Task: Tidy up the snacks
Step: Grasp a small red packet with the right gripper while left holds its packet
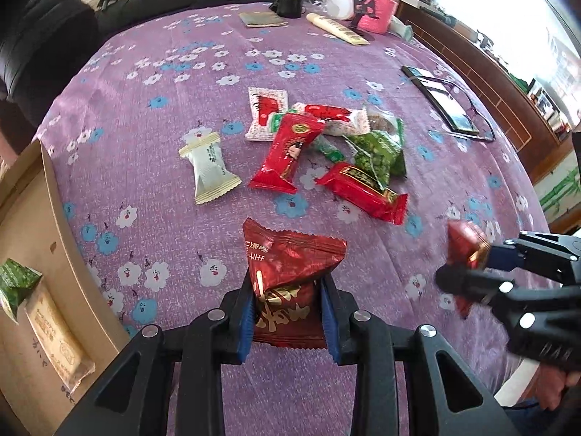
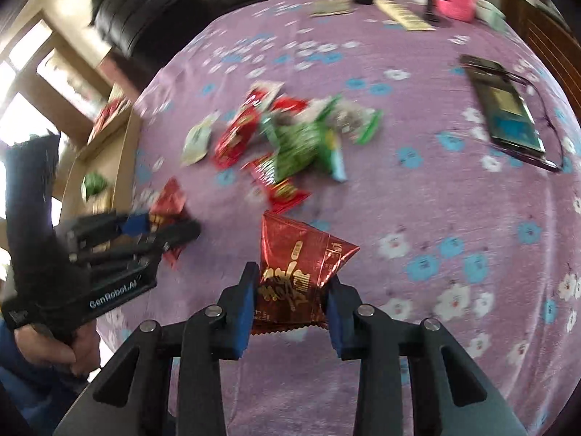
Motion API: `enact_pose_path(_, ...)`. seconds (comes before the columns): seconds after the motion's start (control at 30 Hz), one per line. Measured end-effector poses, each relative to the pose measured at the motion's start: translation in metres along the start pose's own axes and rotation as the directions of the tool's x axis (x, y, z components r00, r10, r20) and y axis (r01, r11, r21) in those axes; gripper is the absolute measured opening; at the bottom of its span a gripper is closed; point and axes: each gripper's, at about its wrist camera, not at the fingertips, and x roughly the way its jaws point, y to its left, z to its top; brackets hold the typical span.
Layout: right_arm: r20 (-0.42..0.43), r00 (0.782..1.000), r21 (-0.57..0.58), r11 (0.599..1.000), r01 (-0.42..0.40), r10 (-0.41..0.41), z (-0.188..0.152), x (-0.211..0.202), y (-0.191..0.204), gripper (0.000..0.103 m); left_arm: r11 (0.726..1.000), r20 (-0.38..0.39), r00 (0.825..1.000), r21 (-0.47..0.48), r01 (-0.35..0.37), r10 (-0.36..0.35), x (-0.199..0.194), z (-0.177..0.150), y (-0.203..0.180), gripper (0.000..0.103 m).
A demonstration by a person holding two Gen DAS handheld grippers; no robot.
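My left gripper (image 1: 287, 290) is shut on a dark red snack packet (image 1: 287, 276) and holds it above the purple flowered tablecloth (image 1: 163, 189). My right gripper (image 2: 290, 287) is shut on a second dark red snack packet (image 2: 297, 269). Each gripper also shows in the other's view: the right one (image 1: 468, 269) at the right, the left one (image 2: 170, 229) at the left. A pile of red, green and white snack packets (image 1: 326, 145) lies in the middle of the table. A cream white packet (image 1: 208, 167) lies apart to its left.
A cardboard box (image 1: 47, 239) stands at the table's left edge with a green packet (image 1: 16, 283) and a beige packet (image 1: 58, 338) inside. A phone with glasses (image 1: 446, 101) lies at the right. A pink bottle (image 1: 381, 3), tube and small items stand at the far edge.
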Motion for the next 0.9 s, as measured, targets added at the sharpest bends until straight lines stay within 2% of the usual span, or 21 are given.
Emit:
enact_pose_path(0.43,0.009,1.0,-0.054,0.999,0.006,-0.006,0.001,0.003,0.019,0.033,0.997,0.057,0.997,0.04,-0.058,0.056,-0.018,-0.005,0.004,0.032)
enact_pose_path(0.9,0.021,1.0,-0.098,0.995,0.001,0.001,0.005,0.005,0.042,0.033,0.995,0.121,0.988,0.002,-0.102,0.101,-0.04,-0.009,0.023,0.032)
